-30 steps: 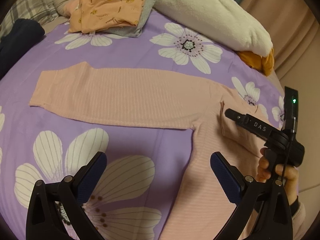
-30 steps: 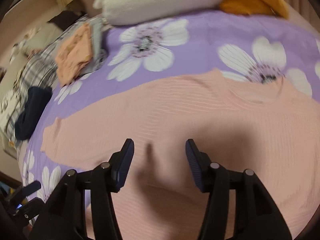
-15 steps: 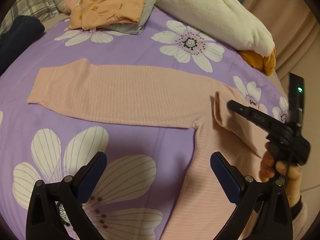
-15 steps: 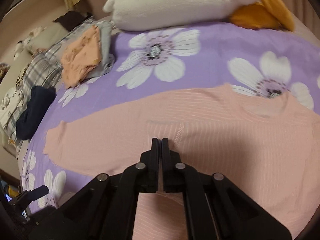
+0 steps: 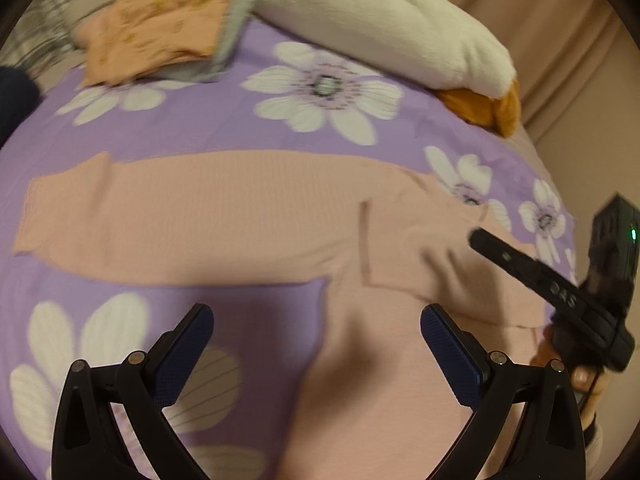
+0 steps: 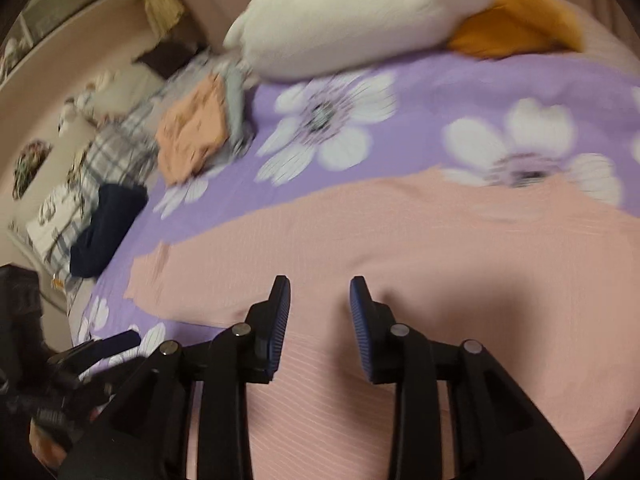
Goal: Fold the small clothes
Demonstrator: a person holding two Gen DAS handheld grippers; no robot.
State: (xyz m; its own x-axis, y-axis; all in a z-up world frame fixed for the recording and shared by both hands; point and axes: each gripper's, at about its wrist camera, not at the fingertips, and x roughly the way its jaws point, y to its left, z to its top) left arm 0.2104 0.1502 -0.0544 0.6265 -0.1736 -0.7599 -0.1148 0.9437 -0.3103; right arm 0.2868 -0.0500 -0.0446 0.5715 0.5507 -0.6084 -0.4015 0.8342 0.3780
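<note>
A pink ribbed long-sleeved top lies flat on the purple flowered bedspread, one sleeve stretched out to the left. A sleeve end lies folded over its chest. My left gripper is open and empty, low over the armpit edge of the top. My right gripper is open and empty just above the top's body. The right gripper also shows in the left wrist view, over the folded part.
A stack of folded small clothes, orange on grey, lies at the back left. A white and orange plush pillow lies at the back. A dark navy garment and plaid bedding lie at the left.
The right gripper, open a second ago, shut on the top's fabric half a second ago; now it is open and the fabric lies flat. The left gripper has moved right, toward the top.
</note>
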